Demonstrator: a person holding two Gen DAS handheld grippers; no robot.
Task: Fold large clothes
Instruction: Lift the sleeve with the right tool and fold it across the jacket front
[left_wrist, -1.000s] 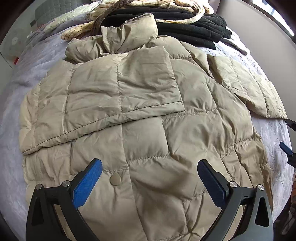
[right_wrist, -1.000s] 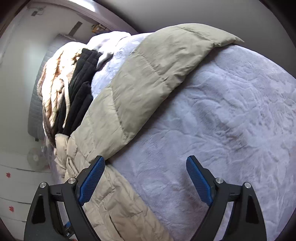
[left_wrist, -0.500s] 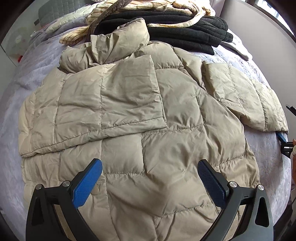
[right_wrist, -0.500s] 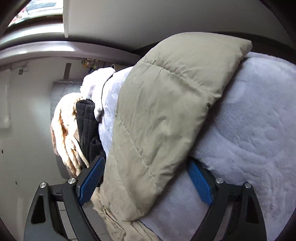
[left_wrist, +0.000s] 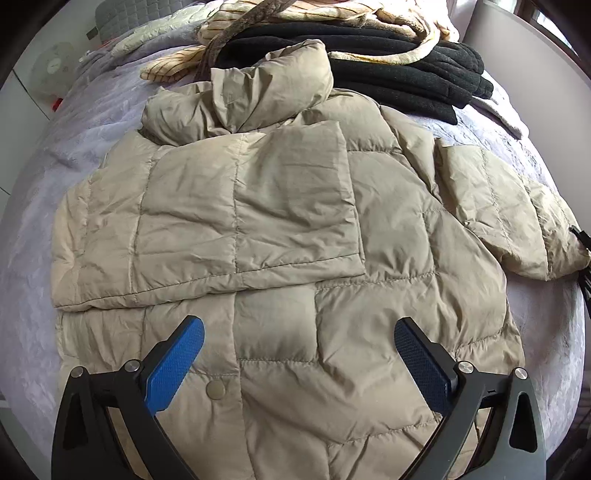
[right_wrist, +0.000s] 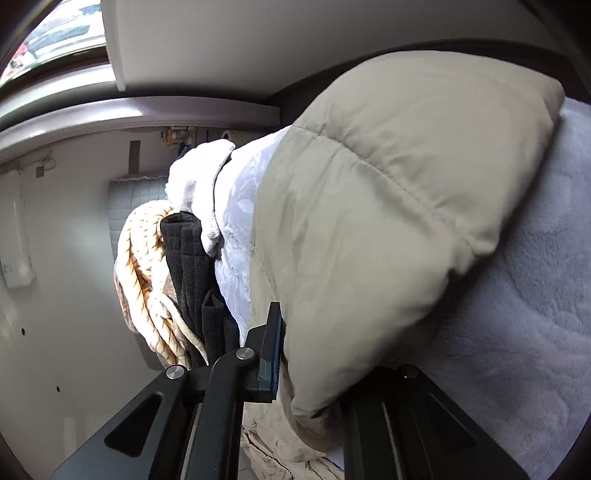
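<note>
A bed (left_wrist: 40, 206) under a pale lilac blanket carries the beige puffer jacket (left_wrist: 288, 258), which lies spread flat on its middle with one sleeve already folded across the chest and the other sleeve (right_wrist: 388, 206) stretched out to the side; stacked dark and striped clothes (left_wrist: 388, 70) sit beyond its collar. The step in hand is judged to be the second sleeve fold: the right gripper (right_wrist: 314, 365) is closing its fingers on that sleeve's cuff, while the left gripper (left_wrist: 299, 358) hovers over the hem, fingers spread and empty. The next move calls for carrying the cuff across onto the chest without dragging the body.

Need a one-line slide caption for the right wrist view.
Right gripper closing on the beige jacket's sleeve over the bed.
</note>
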